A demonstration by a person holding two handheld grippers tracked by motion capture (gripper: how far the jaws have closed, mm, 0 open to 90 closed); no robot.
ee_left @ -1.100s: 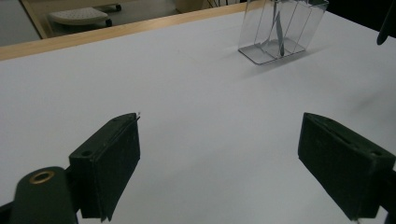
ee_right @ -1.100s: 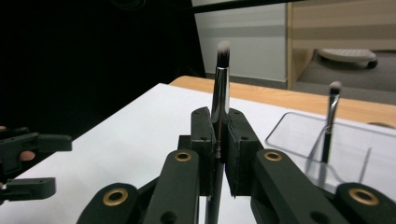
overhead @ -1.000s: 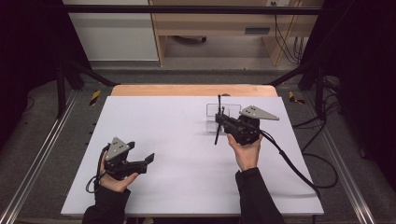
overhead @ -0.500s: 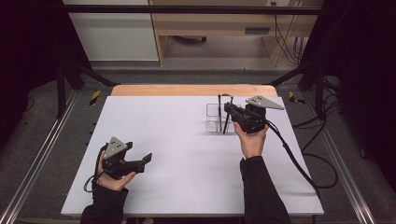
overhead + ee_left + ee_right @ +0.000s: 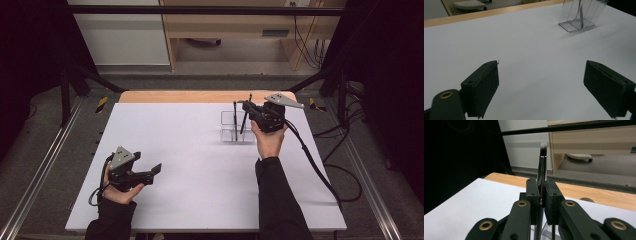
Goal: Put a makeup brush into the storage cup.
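My right gripper is shut on a thin black brush and holds it nearly upright, slightly tilted, at a clear divided holder at the far right of the white table. In the right gripper view the brush rises between the closed jaws of the gripper, pale bristle tip up. The brush's lower end overlaps the holder; whether it is inside I cannot tell. Another dark brush stands in the holder. My left gripper rests near the front left, open, with nothing between its jaws.
The white sheet covers the table, with a wooden edge at the far side. A cable trails from the right gripper across the right edge. The left gripper view shows the clear holder far ahead.
The right hand has carried the brush farther from the person and slightly right, up to the clear holder. The left hand has stayed put.
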